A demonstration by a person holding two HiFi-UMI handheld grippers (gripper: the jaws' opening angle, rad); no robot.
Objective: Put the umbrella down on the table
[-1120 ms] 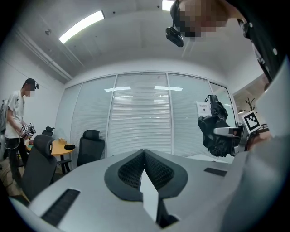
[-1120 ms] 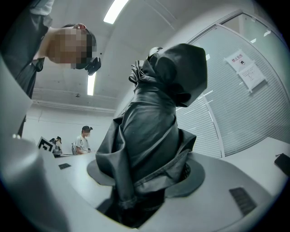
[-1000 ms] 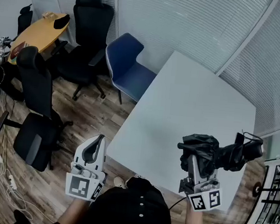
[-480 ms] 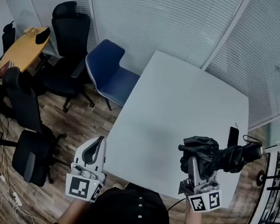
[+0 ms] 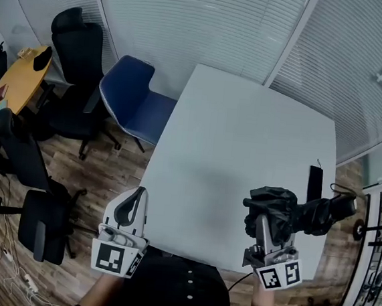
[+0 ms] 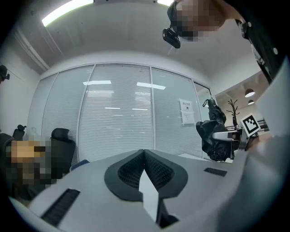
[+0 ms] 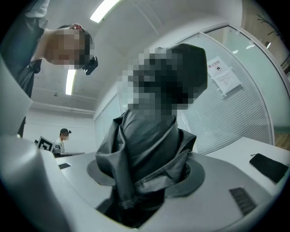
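A black folded umbrella (image 5: 299, 213) sits in my right gripper (image 5: 265, 225), which is shut on its bunched fabric; it hangs over the near right part of the white table (image 5: 246, 141), its length pointing right. In the right gripper view the umbrella (image 7: 149, 149) fills the gap between the jaws and rises past them. My left gripper (image 5: 135, 199) is shut with nothing in it, at the table's near left edge. From the left gripper view its pads (image 6: 131, 170) meet at the tip, and the umbrella (image 6: 212, 138) shows far right.
A flat black pouch (image 5: 314, 183) lies on the table's right side, also visible as a pouch (image 7: 269, 166) in the right gripper view. A blue chair (image 5: 132, 103) stands at the table's left edge, black office chairs (image 5: 74, 43) and a yellow table (image 5: 17, 78) beyond. Blinds line the far wall.
Both grippers have come forward to the table's near edge; the left one was over the floor and now reaches the table. The umbrella stays gripped by the right gripper.
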